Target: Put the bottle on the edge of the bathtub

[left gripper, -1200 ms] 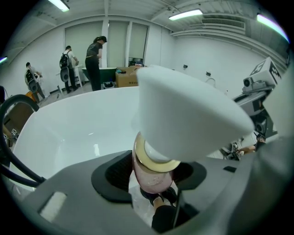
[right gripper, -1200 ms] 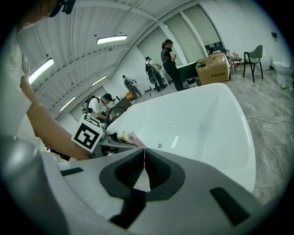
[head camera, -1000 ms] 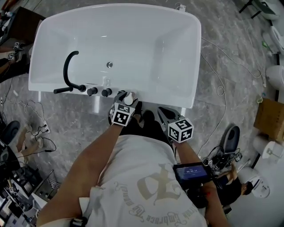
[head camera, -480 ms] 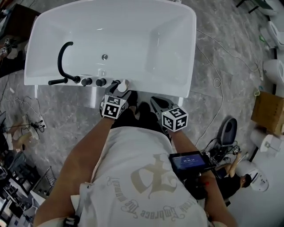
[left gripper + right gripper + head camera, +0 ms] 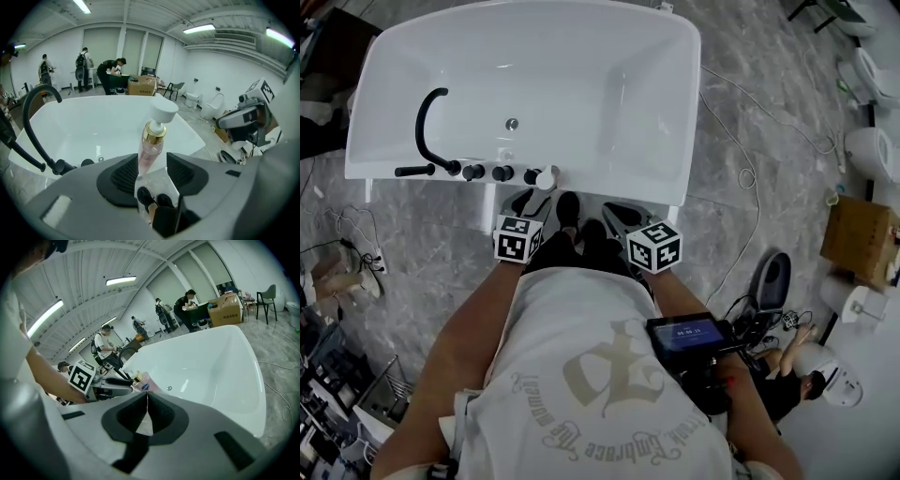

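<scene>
Right gripper (image 5: 147, 394) closed, clear pink bottle (image 5: 151, 147) on glossy white bathtub (image 5: 581, 75) edge

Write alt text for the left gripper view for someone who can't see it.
A pink pump bottle with a gold collar and white cap stands upright on the near edge of the white bathtub, just past the left hand-held gripper, whose jaws are closing with nothing between them. A black faucet curves at left.

Grey marbled floor (image 5: 769, 103), white cables (image 5: 744, 176) trailing. Cardboard box (image 5: 855, 239) at right edge, white toilets (image 5: 868, 150) beyond. White walls (image 5: 220, 70), strip lights (image 5: 199, 29) overhead, blinded windows (image 5: 101, 44), chair (image 5: 174, 88), people (image 5: 111, 75) standing at far wall.
</scene>
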`<act>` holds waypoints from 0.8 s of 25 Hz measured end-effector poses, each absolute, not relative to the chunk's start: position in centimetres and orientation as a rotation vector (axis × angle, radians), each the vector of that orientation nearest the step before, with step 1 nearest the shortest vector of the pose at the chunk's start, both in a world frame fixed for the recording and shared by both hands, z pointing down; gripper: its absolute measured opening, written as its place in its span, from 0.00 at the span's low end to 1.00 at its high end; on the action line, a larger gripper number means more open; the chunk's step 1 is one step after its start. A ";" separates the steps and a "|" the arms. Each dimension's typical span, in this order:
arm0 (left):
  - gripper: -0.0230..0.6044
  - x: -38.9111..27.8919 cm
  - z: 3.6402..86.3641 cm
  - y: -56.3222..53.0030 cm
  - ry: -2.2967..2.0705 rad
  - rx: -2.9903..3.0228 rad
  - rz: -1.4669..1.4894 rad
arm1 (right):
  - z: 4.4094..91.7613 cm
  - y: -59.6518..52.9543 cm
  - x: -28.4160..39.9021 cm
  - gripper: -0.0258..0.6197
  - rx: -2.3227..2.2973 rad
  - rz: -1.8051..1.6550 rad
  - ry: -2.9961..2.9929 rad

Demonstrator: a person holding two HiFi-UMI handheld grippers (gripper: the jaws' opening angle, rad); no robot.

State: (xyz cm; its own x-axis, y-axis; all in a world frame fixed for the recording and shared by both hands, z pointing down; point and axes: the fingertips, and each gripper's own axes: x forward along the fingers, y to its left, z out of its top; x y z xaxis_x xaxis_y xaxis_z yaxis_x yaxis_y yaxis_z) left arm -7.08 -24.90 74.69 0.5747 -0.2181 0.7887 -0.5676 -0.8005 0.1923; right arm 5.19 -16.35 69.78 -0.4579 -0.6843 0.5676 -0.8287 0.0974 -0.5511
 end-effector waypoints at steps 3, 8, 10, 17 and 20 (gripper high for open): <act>0.26 -7.5 73.7 -24.4 -0.656 2.371 1.074 | 69.2 -16.4 5.1 0.05 1.519 1.271 -2.210; 0.14 -8.0 71.9 -23.9 -0.703 2.365 0.995 | 68.4 -16.8 4.8 0.05 1.493 1.229 -2.247; 0.12 -8.4 71.0 -23.8 -0.725 2.359 0.959 | 67.9 -16.9 4.5 0.05 1.479 1.210 -2.264; 0.08 -9.1 67.1 -23.5 -0.740 2.339 0.711 | 65.2 -17.4 3.6 0.05 1.439 1.111 -2.353; 0.08 -9.0 65.7 -23.4 -0.747 2.339 0.622 | 63.9 -17.8 3.8 0.05 1.432 1.054 -2.390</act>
State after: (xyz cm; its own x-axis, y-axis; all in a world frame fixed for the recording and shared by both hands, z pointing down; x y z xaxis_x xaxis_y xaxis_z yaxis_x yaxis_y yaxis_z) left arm -9.04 -23.35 65.70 0.7321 -0.3552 0.5813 -0.6360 -0.6620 0.3966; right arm 3.84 -17.79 63.92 -0.5276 -0.7093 0.4675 -0.8236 0.2923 -0.4860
